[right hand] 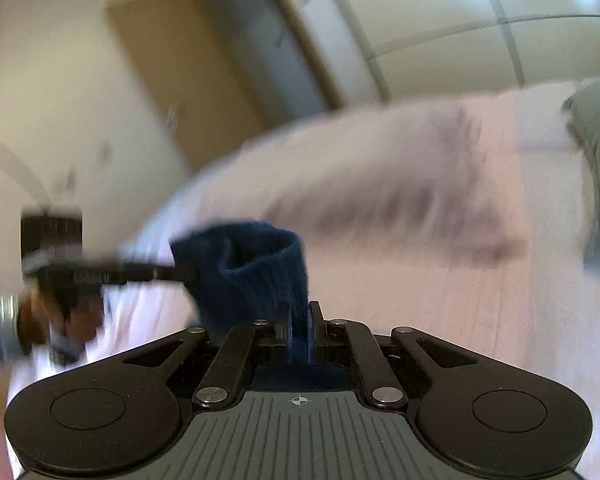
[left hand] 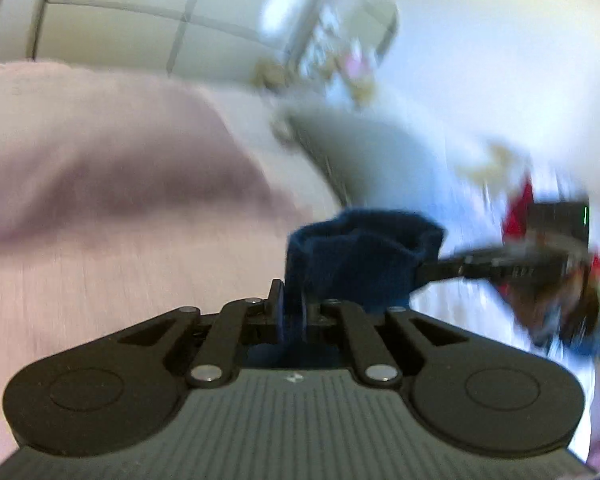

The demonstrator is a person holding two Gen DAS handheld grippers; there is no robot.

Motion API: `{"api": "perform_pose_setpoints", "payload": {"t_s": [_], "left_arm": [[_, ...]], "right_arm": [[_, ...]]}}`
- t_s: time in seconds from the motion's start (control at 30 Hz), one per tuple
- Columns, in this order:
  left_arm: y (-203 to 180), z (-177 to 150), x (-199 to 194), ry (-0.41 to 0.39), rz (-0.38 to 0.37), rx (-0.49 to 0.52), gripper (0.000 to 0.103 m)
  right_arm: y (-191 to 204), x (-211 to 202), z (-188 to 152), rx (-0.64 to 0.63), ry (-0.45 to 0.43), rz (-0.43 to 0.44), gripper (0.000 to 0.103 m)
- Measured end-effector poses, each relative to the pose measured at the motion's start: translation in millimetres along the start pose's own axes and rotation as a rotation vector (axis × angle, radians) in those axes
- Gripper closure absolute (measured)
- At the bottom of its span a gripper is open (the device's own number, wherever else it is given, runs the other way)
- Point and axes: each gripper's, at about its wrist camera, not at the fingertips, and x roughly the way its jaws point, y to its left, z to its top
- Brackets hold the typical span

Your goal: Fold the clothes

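The left claw point(left hand: 294, 308) is gripping a dark blue sock point(left hand: 356, 256) by one side of its cuff, its jaws pinched tight on the knit with the fabric running down between them. The right claw point(right hand: 300, 332) is gripping the same sock point(right hand: 256, 264) by the opposite side of the cuff, jaws likewise drawn together on the fabric. Between the two claws the cuff is standing open like a small pocket, held up above a bed point(left hand: 80, 280) covered in pale pink sheeting. In the left wrist view the right claw point(left hand: 432, 270) is reaching in from the right edge, touching the sock's far side, with a hand point(left hand: 548, 300) blurred behind it. In the right wrist view the left claw point(right hand: 180, 272) is coming in from the left, meeting the sock, with the hand point(right hand: 60, 312) holding it smeared by motion. A rumpled pink blanket point(right hand: 380, 184) is lying on the bed beyond the sock, and a grey pillow point(right hand: 596, 168) is sitting at the far right. A brown door point(right hand: 188, 80) and white cupboards point(right hand: 460, 20) are showing behind. Both views are blurred.
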Motion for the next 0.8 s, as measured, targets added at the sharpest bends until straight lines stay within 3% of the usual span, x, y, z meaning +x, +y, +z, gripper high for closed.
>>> {"api": "perform_pose_setpoints", "payload": {"t_s": [0.07,0.17,0.23,0.3,0.43,0.53,0.63,0.7,0.8], "left_arm": [[-11,-39,-4,0.142,0.042,-0.02,0.094],[-18,-71,-14,0.225,0.111,-0.053,0.094],[-20,-71,-23,0.185,0.136,-0.089,0.094],[-25,-61,-24,0.11,0.161,-0.115,0.094],[-46,-42,3,0.049,0.201,-0.044,0.094],[-62,-46,33,0.069,0.197,0.028,0.093],[-71,-73,62,0.17,0.241,0.141,0.093],[-74,-95,61,0.194,0.272,0.195,0.093],[-80,-104,40,0.19,0.303,0.179,0.092]], "right_arm": [[17,-3,-37,0.001,0.198,-0.062,0.098],[25,-3,-74,0.055,0.389,-0.199,0.098],[27,-10,-77,0.09,0.349,-0.242,0.098],[34,-12,-66,0.112,0.251,-0.248,0.098],[57,14,-50,0.08,0.12,-0.258,0.097],[68,46,-50,0.024,0.141,-0.29,0.097],[69,71,-72,-0.035,0.221,-0.321,0.097],[67,71,-90,-0.087,0.245,-0.341,0.097],[65,53,-102,-0.103,0.242,-0.362,0.097]]}}
